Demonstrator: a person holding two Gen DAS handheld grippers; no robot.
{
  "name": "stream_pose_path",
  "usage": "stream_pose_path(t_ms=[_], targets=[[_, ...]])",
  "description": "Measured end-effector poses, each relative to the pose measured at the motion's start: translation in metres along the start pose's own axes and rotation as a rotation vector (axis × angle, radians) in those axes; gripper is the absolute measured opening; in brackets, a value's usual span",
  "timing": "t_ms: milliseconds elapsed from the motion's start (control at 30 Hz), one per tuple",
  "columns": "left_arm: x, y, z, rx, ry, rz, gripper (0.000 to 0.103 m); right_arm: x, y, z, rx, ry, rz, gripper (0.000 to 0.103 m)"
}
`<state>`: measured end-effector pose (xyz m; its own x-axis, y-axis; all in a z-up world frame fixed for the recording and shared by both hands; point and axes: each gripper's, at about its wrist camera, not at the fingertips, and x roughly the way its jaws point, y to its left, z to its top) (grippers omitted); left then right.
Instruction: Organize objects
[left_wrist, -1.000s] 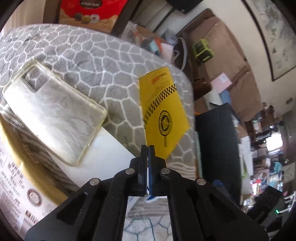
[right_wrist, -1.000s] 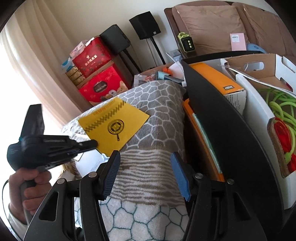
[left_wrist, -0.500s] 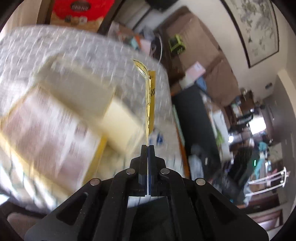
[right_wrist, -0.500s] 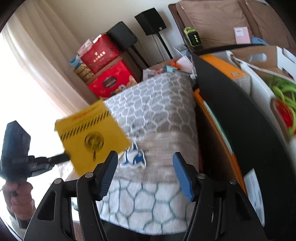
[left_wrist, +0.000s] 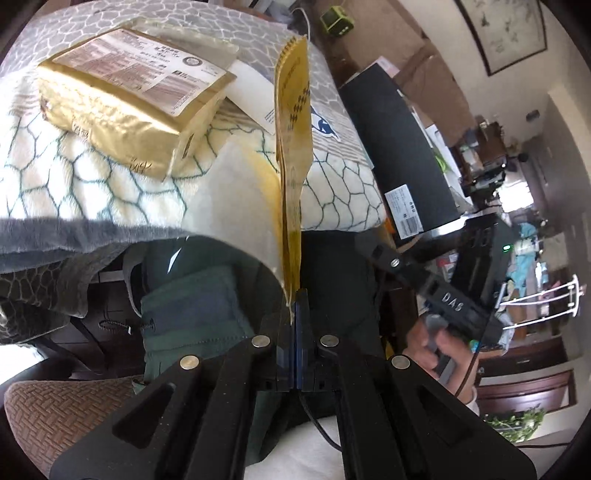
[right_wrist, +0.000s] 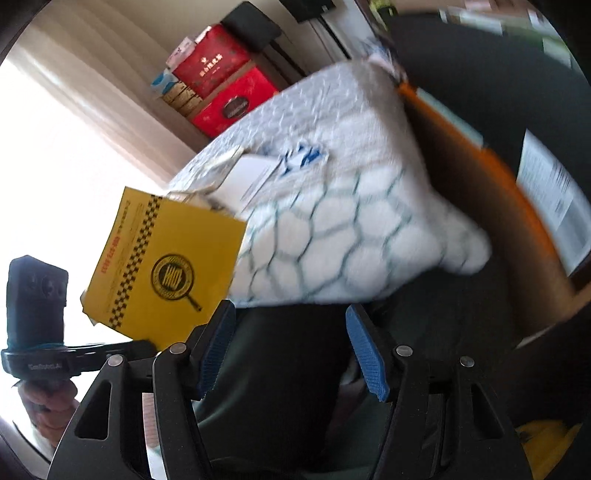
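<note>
Surface: soft blanket (left_wrist: 110, 177) with a honeycomb pattern covers a raised, cushion-like top; dark furniture and a cluttered room lie behind it.
Left gripper (left_wrist: 295, 306): its two fingers are pressed together on the lower corner of a yellow booklet (left_wrist: 293, 122), which stands on edge in front of the camera, lifted off the blanket.
Booklet from the other side: in the right wrist view the yellow booklet (right_wrist: 166, 266) shows its cover with a checkered band and a round black emblem; it hangs in the air at the near edge of the blanket, with the left gripper (right_wrist: 140, 345) at its lower corner.
Right gripper (right_wrist: 291, 350): the blue pads (right_wrist: 218, 347) stand apart, nothing between them; the jaws have just been opening a little.
On the blanket: a gold foil package (left_wrist: 125, 92) with a printed label lies flat; just beyond it a white card (left_wrist: 255, 92) and a small blue and white sticker (left_wrist: 325, 125).
Far: red gift boxes (right_wrist: 225, 85) are stacked near a bright curtain.
</note>
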<state>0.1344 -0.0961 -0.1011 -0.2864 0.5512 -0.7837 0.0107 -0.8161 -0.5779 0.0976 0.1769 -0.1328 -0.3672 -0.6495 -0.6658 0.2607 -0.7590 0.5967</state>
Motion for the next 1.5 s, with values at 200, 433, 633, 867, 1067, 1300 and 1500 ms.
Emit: stream_pose_path(t_ms=[200,433,633,867,1067,1300,1500], targets=[[-0.025,-0.003,-0.018,0.047,-0.052,-0.039,0.0,-0.009,0.021,0.018,-0.135,-0.046,-0.069,0.065],[-0.04,0.004,-0.016,0.081,-0.074,-0.043,0.0,0.003,0.059,0.064,-0.378,-0.011,0.144,0.068],[-0.04,-0.013,-0.02,0.179,-0.053,-0.086,0.0,0.042,0.072,0.103,-0.454,0.183,0.42,0.087],[-0.043,-0.01,-0.011,0.177,-0.065,-0.125,0.0,0.08,0.057,0.106,-0.334,0.302,0.631,0.085],[-0.038,-0.003,0.0,0.155,-0.056,-0.133,0.001,0.087,0.032,0.106,-0.222,0.287,0.693,0.025],[-0.03,0.011,0.01,0.102,-0.054,-0.11,0.001,0.067,0.023,0.098,-0.185,0.181,0.58,0.002],[-0.023,0.028,0.023,-0.003,-0.114,-0.068,0.001,0.032,0.012,0.068,-0.161,0.071,0.267,0.002]])
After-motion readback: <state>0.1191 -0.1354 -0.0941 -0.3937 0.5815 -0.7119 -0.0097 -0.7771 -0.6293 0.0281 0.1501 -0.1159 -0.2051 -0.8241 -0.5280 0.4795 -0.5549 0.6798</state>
